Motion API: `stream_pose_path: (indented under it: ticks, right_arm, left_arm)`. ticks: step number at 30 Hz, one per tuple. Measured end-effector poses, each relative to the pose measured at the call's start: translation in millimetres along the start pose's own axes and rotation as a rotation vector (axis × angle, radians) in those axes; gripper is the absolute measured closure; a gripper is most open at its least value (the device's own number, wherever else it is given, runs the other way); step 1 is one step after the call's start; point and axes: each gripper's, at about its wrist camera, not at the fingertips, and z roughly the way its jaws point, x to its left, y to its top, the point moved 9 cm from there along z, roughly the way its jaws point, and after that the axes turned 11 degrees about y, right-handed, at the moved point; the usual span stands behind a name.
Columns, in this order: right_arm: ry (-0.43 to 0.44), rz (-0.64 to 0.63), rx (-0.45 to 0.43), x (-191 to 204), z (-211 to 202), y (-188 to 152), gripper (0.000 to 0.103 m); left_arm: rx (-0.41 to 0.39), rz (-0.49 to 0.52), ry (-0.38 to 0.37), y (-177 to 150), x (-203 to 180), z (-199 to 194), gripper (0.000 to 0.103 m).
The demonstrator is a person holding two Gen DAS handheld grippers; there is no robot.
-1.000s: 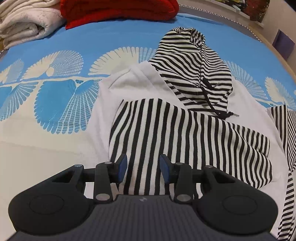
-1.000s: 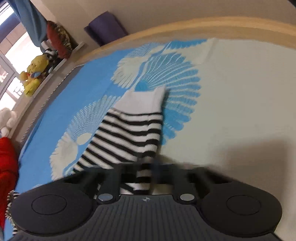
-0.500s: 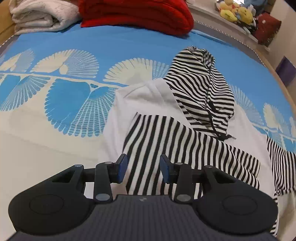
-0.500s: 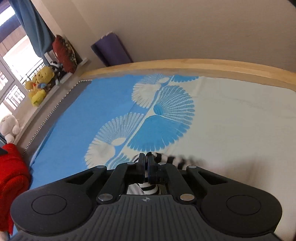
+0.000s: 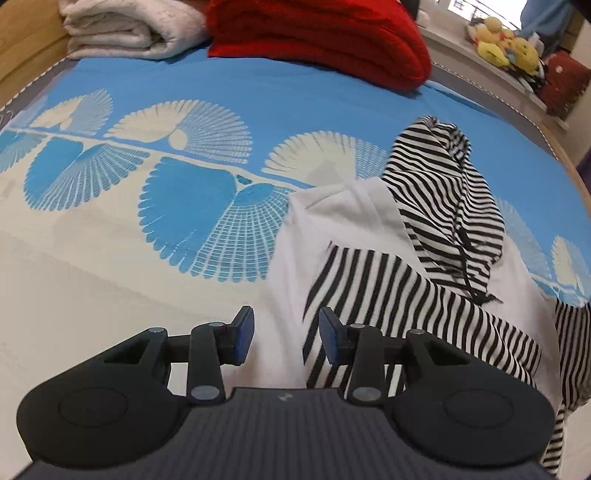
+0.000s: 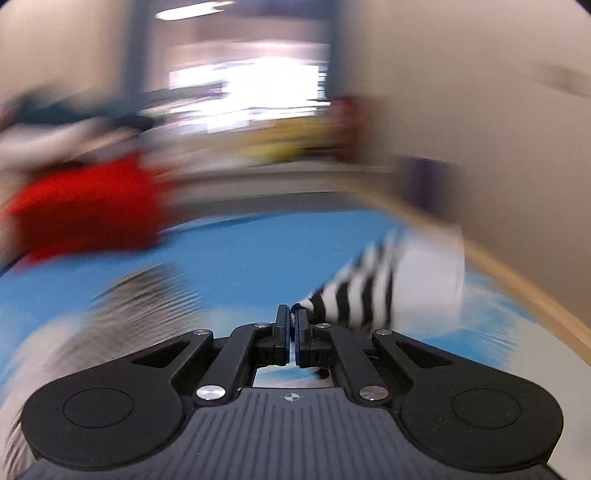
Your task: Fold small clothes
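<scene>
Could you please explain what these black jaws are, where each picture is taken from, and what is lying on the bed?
These are two handheld grippers, one in each of a person's hands, each with a fisheye camera looking forward along its fingers. No robot arm is involved.

In the left wrist view, the left gripper hovers with its jaws apart over a striped hoodie spread on the blue patterned bedspread. Behind lie a folded red blanket and a folded white towel.

The right wrist view is badly motion-blurred. The right gripper has its jaws shut on the hoodie's striped sleeve, which ends in a white cuff and is lifted above the bed.
</scene>
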Motion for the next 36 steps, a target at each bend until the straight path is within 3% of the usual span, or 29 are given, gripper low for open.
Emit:
stream_pose_path:
  ticks: [2,4,7,10,12,13,18,22,25,28,31,33,35,36]
  right_arm:
    - [0.217,-0.013,0.162,57,20,-36,0.101]
    - [0.362,-0.007,0.401,97,38,-84,0.099]
    - [0.356,0.024,0.574,108,47,-123,0.092]
    - [0.324,0.082,0.541,91,47,-112,0.086]
    - [0.277,0.126,0.502,77,46,-101,0.069]
    - [0.247,0.157,0.489,66,48,-99,0.068]
    - [0.058,0.397,0.520,-1,52,-117,0.068]
    - [-0.037,0.617,0.546,-47,49,-144,0.071]
    - [-0.019,0.753,0.535,-64,41,-153,0.078]
    - [-0.094,0.757,0.526,-82,31,-154,0.078]
    - [-0.082,0.809,0.521,-93,28,-155,0.079]
    - [-0.095,0.840,0.516,-100,28,-156,0.088]
    - [-0.141,0.838,0.507,-107,26,-154,0.096]
    - [-0.170,0.831,0.502,-111,27,-152,0.098]
  left_arm:
    - [0.011,-0.008,-0.007,0,-1,2,0.060]
    - [0.026,-0.013,-0.027,-2,-4,4,0.060]
    - [0.062,-0.033,-0.063,-8,-11,9,0.060]
    - [0.097,-0.062,-0.097,-12,-15,14,0.060]
    - [0.105,-0.090,-0.124,-13,-17,18,0.060]
    - [0.106,-0.103,-0.138,-13,-19,20,0.060]
    - [0.150,-0.162,-0.201,-21,-29,41,0.060]
    - [0.186,-0.199,-0.257,-26,-44,55,0.060]
    - [0.203,-0.223,-0.297,-27,-54,63,0.060]
    - [0.235,-0.246,-0.300,-28,-62,73,0.060]
    - [0.253,-0.256,-0.279,-29,-63,81,0.060]
    - [0.251,-0.258,-0.266,-29,-63,84,0.066]
    - [0.240,-0.259,-0.259,-28,-62,82,0.096]
    - [0.235,-0.260,-0.269,-27,-63,79,0.097]
